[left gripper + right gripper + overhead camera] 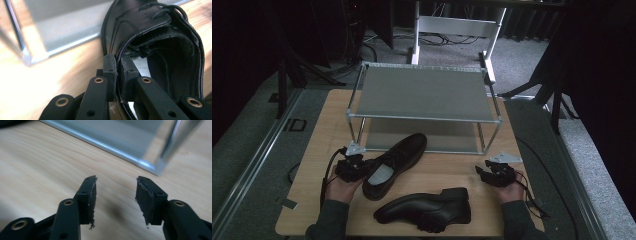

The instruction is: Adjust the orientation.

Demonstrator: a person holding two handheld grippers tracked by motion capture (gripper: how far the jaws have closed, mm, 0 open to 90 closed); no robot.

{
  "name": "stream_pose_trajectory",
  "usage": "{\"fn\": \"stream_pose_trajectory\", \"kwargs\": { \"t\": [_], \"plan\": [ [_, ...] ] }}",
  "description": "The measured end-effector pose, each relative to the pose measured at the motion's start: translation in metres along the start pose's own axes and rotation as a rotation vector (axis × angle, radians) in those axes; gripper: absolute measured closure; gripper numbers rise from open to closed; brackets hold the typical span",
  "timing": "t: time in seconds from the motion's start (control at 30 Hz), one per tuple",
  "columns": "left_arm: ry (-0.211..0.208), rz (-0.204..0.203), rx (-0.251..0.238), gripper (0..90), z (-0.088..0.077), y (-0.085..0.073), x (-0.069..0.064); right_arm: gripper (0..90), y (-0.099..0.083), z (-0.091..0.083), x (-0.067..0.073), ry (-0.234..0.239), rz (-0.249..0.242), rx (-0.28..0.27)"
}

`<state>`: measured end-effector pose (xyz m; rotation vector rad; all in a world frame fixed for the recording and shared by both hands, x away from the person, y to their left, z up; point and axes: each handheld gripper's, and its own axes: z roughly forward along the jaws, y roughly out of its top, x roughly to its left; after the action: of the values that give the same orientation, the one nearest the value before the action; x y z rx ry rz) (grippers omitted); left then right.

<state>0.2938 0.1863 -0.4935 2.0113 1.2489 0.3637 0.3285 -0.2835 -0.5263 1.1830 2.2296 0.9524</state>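
Observation:
Two black leather dress shoes lie on the wooden table point(447, 172). One shoe point(394, 162) stands upright, its toe towards the metal shoe rack point(422, 95). My left gripper point(362, 166) is shut on this shoe's point(152, 37) side collar, and the leather edge sits pinched between the pads point(110, 70). The other shoe point(424, 210) lies near the table's front edge, heel to the right. My right gripper point(482, 172) hovers over bare wood at the right, its jaws point(115, 195) apart with nothing between them.
The two-tier rack takes up the back half of the table; its lower shelf point(422, 135) sits just behind the held shoe, and a rack corner point(155, 167) lies ahead of my right gripper. White desk legs point(457, 27) stand on the floor beyond.

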Motion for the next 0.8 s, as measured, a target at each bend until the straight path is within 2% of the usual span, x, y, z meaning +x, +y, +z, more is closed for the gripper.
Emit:
{"fn": "stream_pose_trajectory", "kwargs": {
  "t": [0.07,0.2,0.27,0.3,0.33,0.37,0.47,0.63,0.8],
  "plan": [
    [-0.007,-0.007,-0.01,82.6,-0.004,-0.005,0.001,54.8,0.004,-0.014,0.01,0.034,-0.031,-0.023],
    [-0.001,-0.003,-0.051,64.5,-0.013,-0.014,0.002,64.2,0.011,-0.043,0.033,0.113,-0.11,-0.063],
    [0.008,0.003,-0.068,59.6,-0.018,-0.017,0.002,69.3,0.013,-0.057,0.045,0.146,-0.157,-0.079],
    [0.008,0.003,-0.068,58.4,-0.018,-0.017,0.002,69.3,0.013,-0.057,0.045,0.146,-0.157,-0.079],
    [0.007,0.003,-0.091,58.4,-0.021,-0.02,0.001,72.1,0.014,-0.063,0.052,0.163,-0.172,-0.088],
    [0.01,0.003,-0.093,56.7,-0.022,-0.021,0.001,79.4,0.013,-0.072,0.063,0.192,-0.205,-0.095],
    [0.016,0.002,-0.113,56.4,-0.026,-0.025,0.001,88.3,0.009,-0.082,0.08,0.226,-0.266,-0.101],
    [0.027,0.007,-0.151,56.3,-0.032,-0.027,-0.001,89.6,-0.001,-0.094,0.104,0.279,-0.363,-0.095],
    [0.028,0.012,-0.173,56.4,-0.034,-0.027,-0.003,89.6,-0.009,-0.097,0.116,0.313,-0.405,-0.063]
  ]
}}
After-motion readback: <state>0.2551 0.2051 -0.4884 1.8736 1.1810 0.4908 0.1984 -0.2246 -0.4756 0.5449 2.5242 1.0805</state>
